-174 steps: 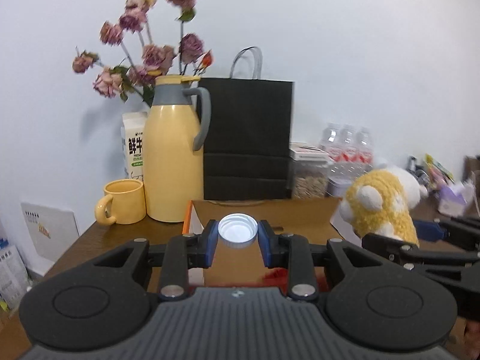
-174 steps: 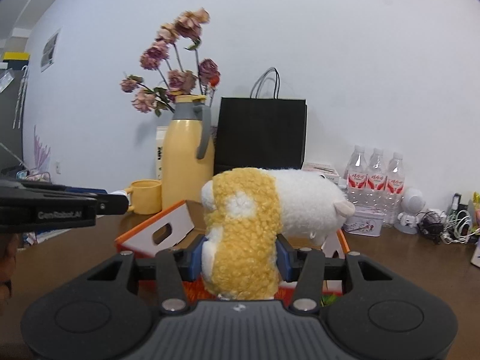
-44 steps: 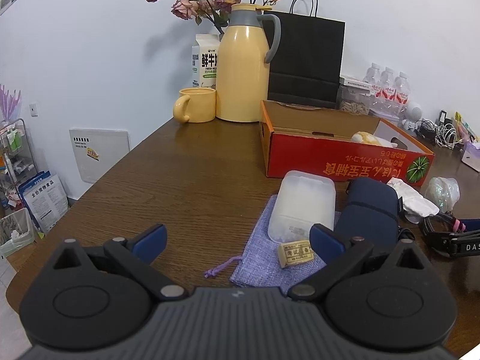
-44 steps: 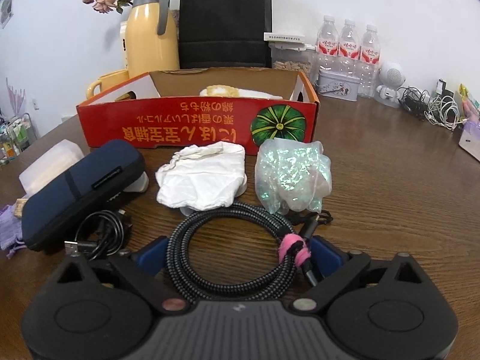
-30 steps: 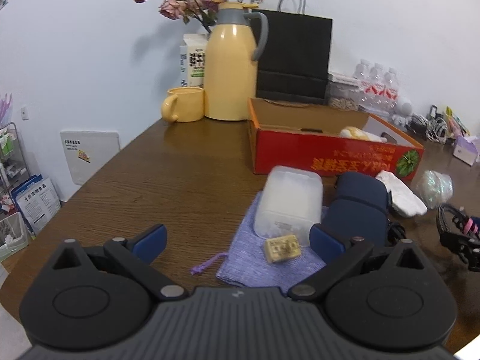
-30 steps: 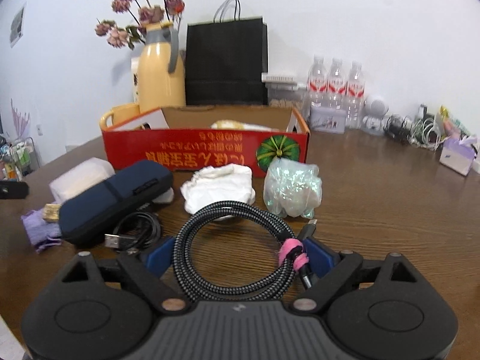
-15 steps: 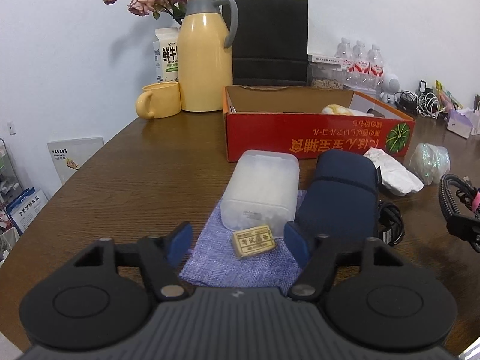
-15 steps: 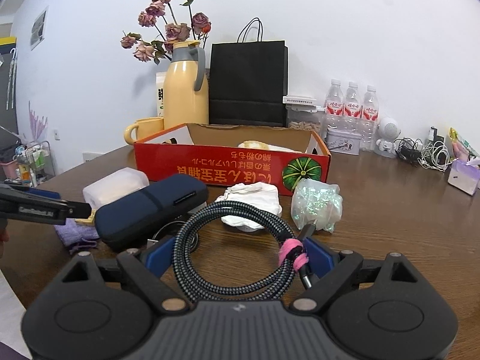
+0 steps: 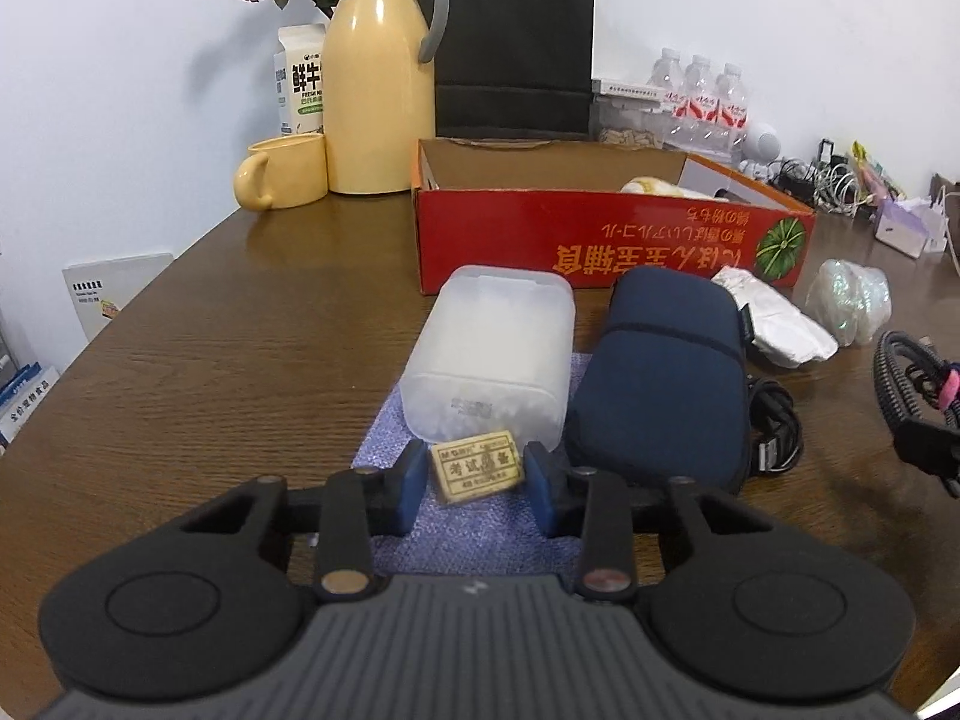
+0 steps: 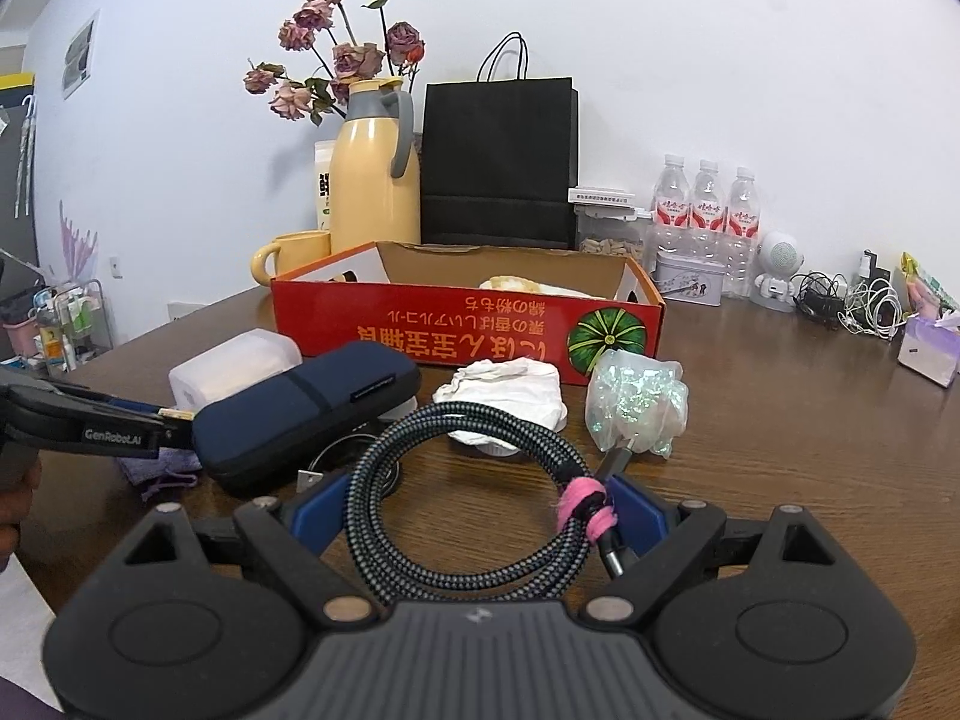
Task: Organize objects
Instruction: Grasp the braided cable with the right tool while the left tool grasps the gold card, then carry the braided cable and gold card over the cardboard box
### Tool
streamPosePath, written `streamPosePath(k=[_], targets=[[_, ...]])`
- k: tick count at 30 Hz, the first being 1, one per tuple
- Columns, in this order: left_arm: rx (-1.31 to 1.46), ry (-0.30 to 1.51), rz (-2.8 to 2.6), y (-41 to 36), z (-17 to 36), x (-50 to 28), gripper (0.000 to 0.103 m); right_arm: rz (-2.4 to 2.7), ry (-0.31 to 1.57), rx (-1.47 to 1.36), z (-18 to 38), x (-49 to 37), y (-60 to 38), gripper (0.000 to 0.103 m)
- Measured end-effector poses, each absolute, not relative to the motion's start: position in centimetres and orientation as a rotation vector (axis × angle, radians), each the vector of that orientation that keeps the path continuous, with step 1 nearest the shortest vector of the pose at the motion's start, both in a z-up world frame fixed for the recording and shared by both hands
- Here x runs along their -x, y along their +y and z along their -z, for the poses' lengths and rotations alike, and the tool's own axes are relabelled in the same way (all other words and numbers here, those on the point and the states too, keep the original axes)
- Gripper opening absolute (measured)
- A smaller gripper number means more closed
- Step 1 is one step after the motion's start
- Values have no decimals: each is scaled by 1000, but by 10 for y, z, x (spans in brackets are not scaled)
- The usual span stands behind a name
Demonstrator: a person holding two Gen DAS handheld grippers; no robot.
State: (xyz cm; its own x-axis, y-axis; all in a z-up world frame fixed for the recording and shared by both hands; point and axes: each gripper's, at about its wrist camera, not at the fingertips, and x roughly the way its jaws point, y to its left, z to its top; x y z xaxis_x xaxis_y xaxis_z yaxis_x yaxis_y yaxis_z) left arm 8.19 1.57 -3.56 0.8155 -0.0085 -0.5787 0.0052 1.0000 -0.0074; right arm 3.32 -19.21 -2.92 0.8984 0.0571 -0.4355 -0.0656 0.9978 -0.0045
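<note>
My left gripper [image 9: 477, 483] is shut on a small tan eraser [image 9: 478, 466] that lies on a purple cloth pouch [image 9: 474, 531], just in front of a frosted plastic box [image 9: 495, 348] and a navy zip case [image 9: 663, 360]. My right gripper [image 10: 477, 510] is shut on a coiled black braided cable [image 10: 468, 510] with a pink tie, held above the table. The red cardboard box [image 9: 612, 240] stands behind, with a yellow-white plush toy [image 9: 654, 187] inside. The box also shows in the right wrist view [image 10: 468, 324], as does the left gripper [image 10: 90, 420].
On the table lie a crumpled white wrapper [image 10: 510, 390], a glittery plastic bag [image 10: 636, 402] and a thin black USB cable [image 9: 774, 420]. At the back stand a yellow jug [image 9: 378, 72], yellow mug [image 9: 288, 171], black paper bag [image 9: 516, 48] and water bottles [image 10: 708, 210].
My left gripper's fingers have closed in from wide open onto the tan eraser. My right gripper has lifted the coiled cable off the table and tilted up.
</note>
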Motion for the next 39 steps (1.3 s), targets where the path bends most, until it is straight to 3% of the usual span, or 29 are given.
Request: streamPosePath(k=[19,39], targets=[[-4,435,27,11,-20,-65,36,-72,376,66,5,-41,-187,91],[19,324,38,-9,-73,-184,36,-75,295,128,-43,-189,-162,91]])
